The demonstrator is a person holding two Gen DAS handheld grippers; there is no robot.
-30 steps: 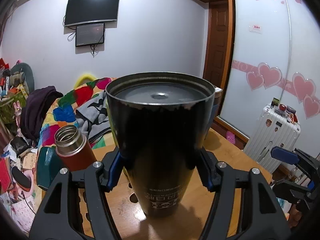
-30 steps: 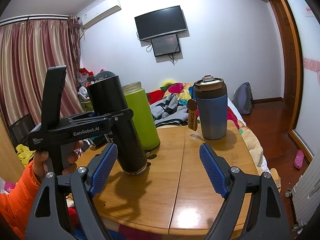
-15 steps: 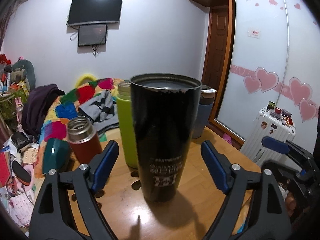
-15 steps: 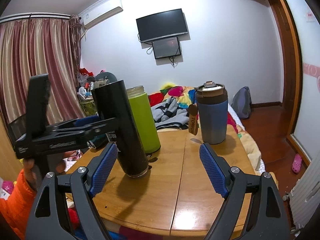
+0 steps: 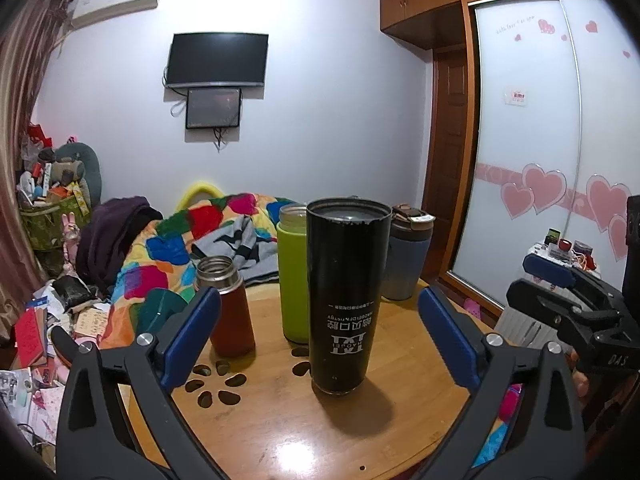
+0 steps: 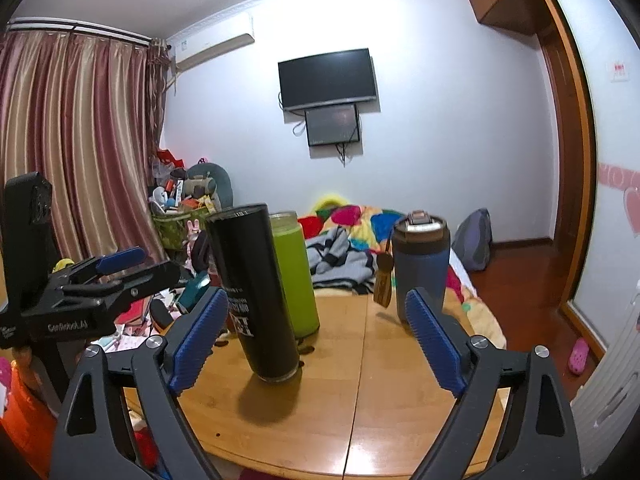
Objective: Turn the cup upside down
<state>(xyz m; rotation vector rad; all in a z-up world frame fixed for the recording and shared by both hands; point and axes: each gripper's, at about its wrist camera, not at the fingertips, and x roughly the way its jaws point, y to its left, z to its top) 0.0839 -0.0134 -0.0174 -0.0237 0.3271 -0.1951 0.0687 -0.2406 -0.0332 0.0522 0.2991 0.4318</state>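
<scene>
Since a second ago the left tool [image 5: 318, 340] has let go of the black cup [image 5: 346, 296] and drawn back toward the near edge; its blue pads now stand spread wide on either side of the cup, touching nothing. That cup stands free on the round wooden table [image 5: 280, 420], rim down and base up, its white lettering upside down: a large logo with "HAOQEI" partly readable and a line of Chinese characters that is too small to make out.

The right tool [image 6: 316, 340] is released too, jaws wide apart and empty, with the cup just beyond its left pad.

From the left wrist view, a red-brown flask [image 5: 228, 308] with an open steel neck stands to the left of the cup, a green bottle [image 5: 294, 276] just behind it, and a blue-grey tumbler [image 5: 406, 256] further right behind. Dark pebble-like spots [image 5: 218, 380] lie on the table near the flask. The right tool appears at the far right edge, with "DAS" on its body.

The right wrist view hides the flask behind the cup but shows the left tool's side marked "GenRobot.AI", a wooden tag [image 6: 383, 282] hanging from the tumbler, and striped curtains [image 6: 72, 140] at left.
</scene>
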